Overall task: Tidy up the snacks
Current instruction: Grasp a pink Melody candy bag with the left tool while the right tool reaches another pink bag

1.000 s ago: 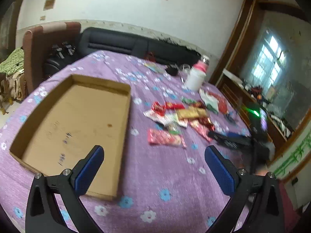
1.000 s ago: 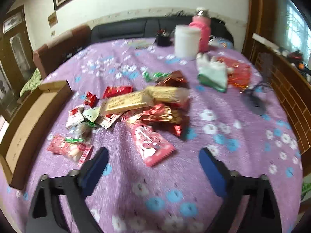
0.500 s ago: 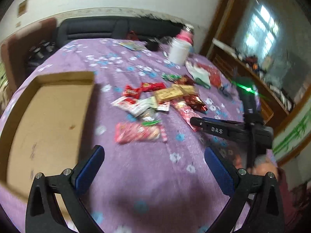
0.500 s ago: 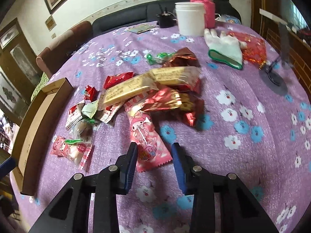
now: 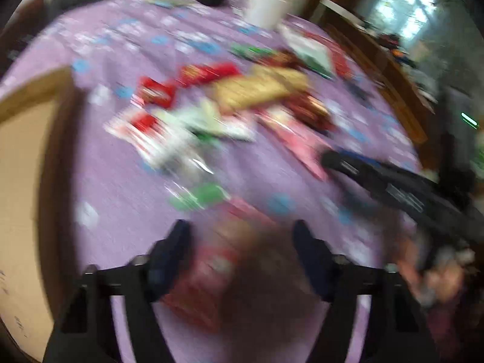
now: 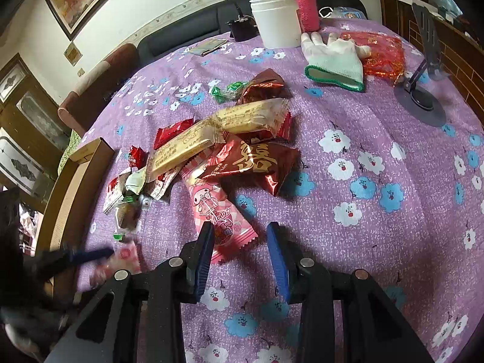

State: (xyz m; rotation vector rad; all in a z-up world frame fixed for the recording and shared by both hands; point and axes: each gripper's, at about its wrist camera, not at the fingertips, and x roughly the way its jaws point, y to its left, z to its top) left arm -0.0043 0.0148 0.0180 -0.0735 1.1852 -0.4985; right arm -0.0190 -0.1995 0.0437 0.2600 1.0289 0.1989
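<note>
Our left gripper (image 5: pixel 242 257) closing over a red-and-pink snack packet (image 5: pixel 205 278), pads not yet pressing, our right gripper (image 6: pixel 239 257) half-narrowed, nothing clamped, pink cartoon wafer packet (image 6: pixel 217 211) touching its left pad, purple flowered tablecloth (image 6: pixel 378 157)

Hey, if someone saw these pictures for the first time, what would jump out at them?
A heap of bright snack packets in the middle of the purple flowered tablecloth. The right tongs hang over the near end of a pink packet, and a white tub stands at the far edge.
</note>
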